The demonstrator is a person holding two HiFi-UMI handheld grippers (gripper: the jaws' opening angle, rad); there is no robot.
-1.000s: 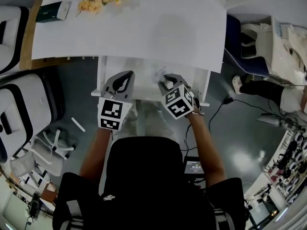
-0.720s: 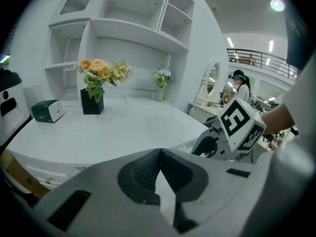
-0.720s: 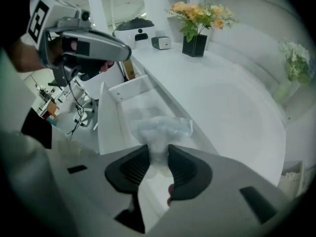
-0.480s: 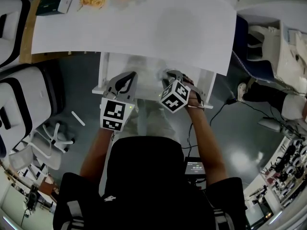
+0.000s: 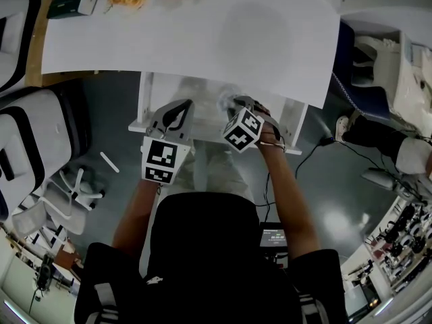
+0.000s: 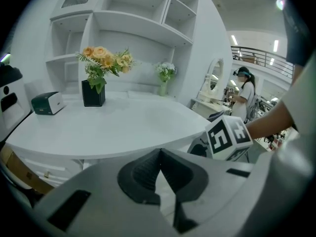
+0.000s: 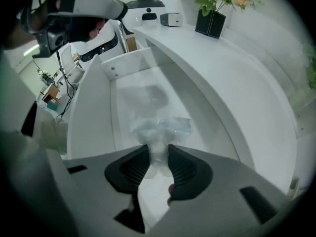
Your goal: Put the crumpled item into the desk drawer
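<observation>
Pretty much all white in here: a big curved white desk [image 5: 189, 39] with open shelving [image 6: 133, 14] rising behind it, orange flowers [image 6: 101, 56] in a black vase [image 6: 93, 93] and a smaller bunch [image 6: 165, 70] on top. The floor [image 5: 111, 123] is glossy dark grey, white padded chairs [image 5: 34, 150] sit off to the left, strip lights [image 6: 236, 39] overhead

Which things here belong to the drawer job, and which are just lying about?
In the job: crumpled item, clamped in the right gripper; open desk drawer beneath it.
Lying about: black flower vase; small box; left gripper, shut, empty.
</observation>
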